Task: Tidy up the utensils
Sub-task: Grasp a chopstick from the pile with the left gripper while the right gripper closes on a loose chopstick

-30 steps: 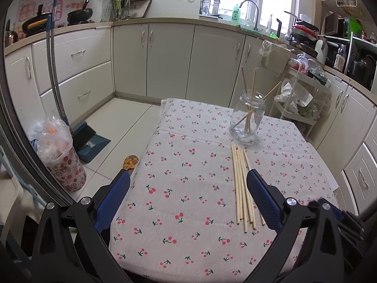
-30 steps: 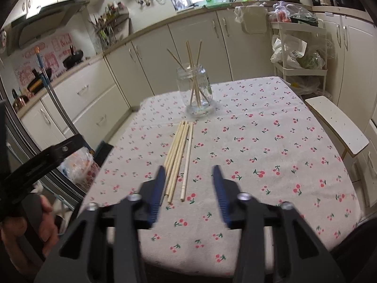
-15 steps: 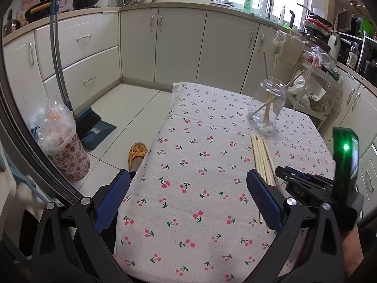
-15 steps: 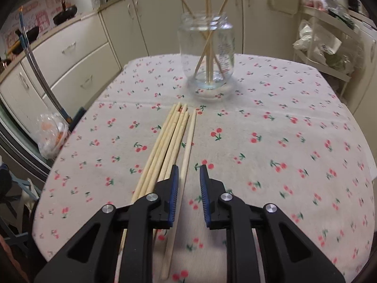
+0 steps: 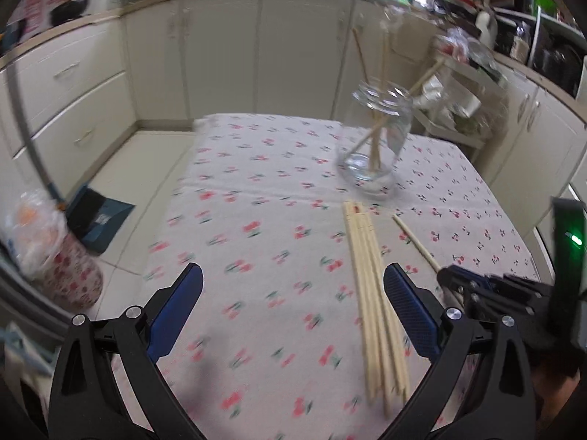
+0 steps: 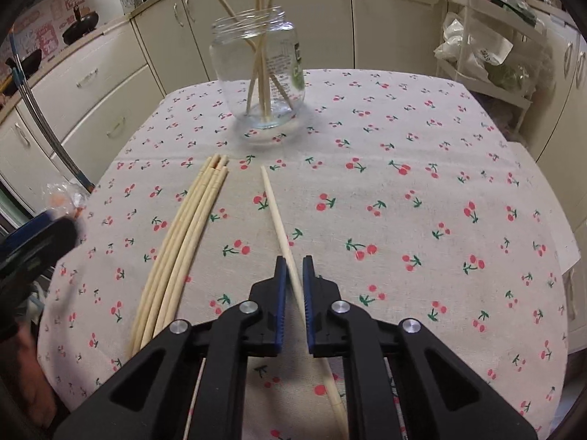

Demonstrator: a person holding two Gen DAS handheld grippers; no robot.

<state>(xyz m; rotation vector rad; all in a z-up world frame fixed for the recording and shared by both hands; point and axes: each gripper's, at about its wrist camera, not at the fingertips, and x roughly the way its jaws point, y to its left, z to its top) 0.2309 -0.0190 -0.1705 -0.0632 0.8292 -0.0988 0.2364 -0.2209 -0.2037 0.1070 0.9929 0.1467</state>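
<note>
A bundle of several pale wooden chopsticks (image 6: 183, 242) lies on the cherry-print tablecloth (image 6: 422, 201). One chopstick (image 6: 275, 212) lies angled apart to its right. My right gripper (image 6: 293, 264) is closing on this chopstick, its blue pads against its sides. Behind stands a glass jar (image 6: 262, 73) with several chopsticks upright in it. My left gripper (image 5: 293, 275) hangs open low over the cloth, its right finger beside the bundle (image 5: 370, 293), nothing between its jaws. The left wrist view is blurred and shows the right gripper (image 5: 451, 282) at its right on the single chopstick (image 5: 414, 238).
Cream cabinets run along the back and both sides. On the floor left of the table stand a floral bin with a plastic bag (image 5: 55, 256) and a dark dustpan (image 5: 99, 220). A white wire rack with bags (image 6: 488, 55) stands beyond the table's right corner.
The right jaws have narrowed from wide apart onto one chopstick, which now lies swung away from the bundle. Both grippers have come lower and closer to the chopsticks.
</note>
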